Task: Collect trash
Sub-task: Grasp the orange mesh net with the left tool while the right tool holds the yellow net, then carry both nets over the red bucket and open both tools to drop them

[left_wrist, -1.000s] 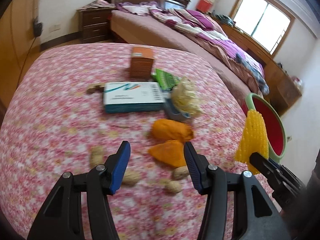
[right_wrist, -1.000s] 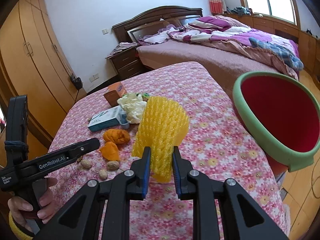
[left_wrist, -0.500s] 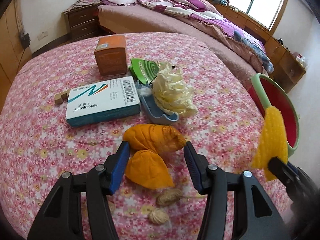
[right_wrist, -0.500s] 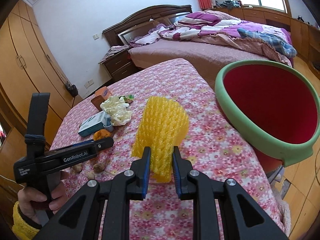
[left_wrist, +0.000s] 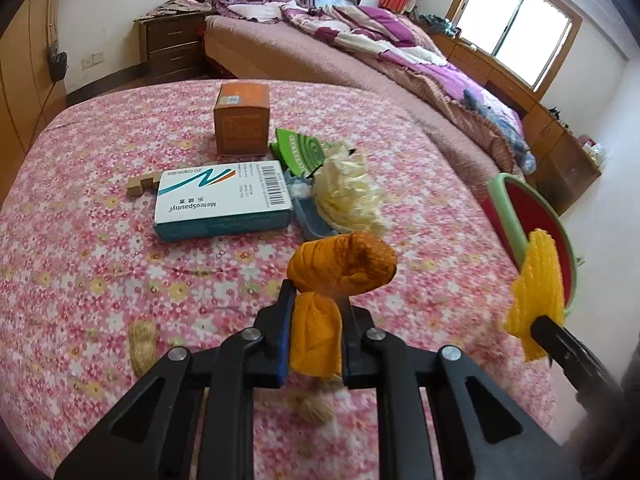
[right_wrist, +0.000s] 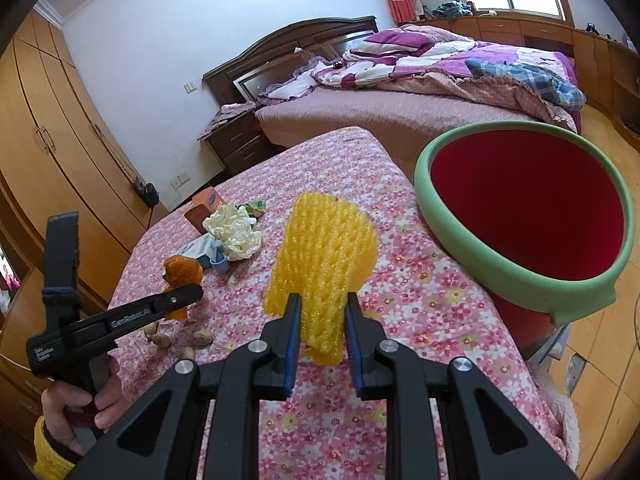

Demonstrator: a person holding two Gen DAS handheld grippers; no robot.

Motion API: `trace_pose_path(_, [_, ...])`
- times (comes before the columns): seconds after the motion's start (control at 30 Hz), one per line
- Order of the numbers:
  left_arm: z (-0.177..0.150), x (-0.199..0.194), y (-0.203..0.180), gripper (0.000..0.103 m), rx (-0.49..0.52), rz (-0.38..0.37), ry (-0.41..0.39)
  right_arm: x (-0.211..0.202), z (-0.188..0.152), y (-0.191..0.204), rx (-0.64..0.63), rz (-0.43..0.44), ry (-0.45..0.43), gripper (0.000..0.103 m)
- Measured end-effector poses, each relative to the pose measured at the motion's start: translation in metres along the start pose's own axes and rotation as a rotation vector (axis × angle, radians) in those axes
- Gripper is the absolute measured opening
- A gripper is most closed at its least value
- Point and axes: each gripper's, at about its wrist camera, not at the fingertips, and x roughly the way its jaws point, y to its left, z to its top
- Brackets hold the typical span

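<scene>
The left gripper (left_wrist: 316, 320) is squeezing orange peel (left_wrist: 340, 268). The right gripper (right_wrist: 320, 324) is pinching yellow foam net (right_wrist: 324, 248) beside the red bin (right_wrist: 520, 268).

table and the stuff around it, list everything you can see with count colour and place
orange peel: two pieces, orange, one in left claw, other just beyond
foam fruit net: one, yellow, in right claw
bin: one, red with green rim, off table's right edge
medicine box: one, white and teal, mid table
carton: one, orange-brown, far side
green packet: one, behind cream wad
crumpled wad: one, cream, right of medicine box
peanut shells: several, tan, near edge
tablecloth: pink floral
left claw: black, blue pads, shut
right claw: same, shut
</scene>
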Motion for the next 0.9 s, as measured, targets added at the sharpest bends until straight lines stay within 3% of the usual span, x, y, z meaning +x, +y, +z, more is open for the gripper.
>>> trace_pose_path(0.47, [0.001,-0.065,-0.046,0.018,0.079,-0.140,-0.066,-0.049,0.006,-0.014,0.024,-0.007,-0.116,0.023])
trace_pose_path(0.9, [0.020,-0.048,-0.129,0.018,0.193,-0.220,-0.037,-0.088,0.026,-0.074,0.103,-0.110,-0.213,0.023])
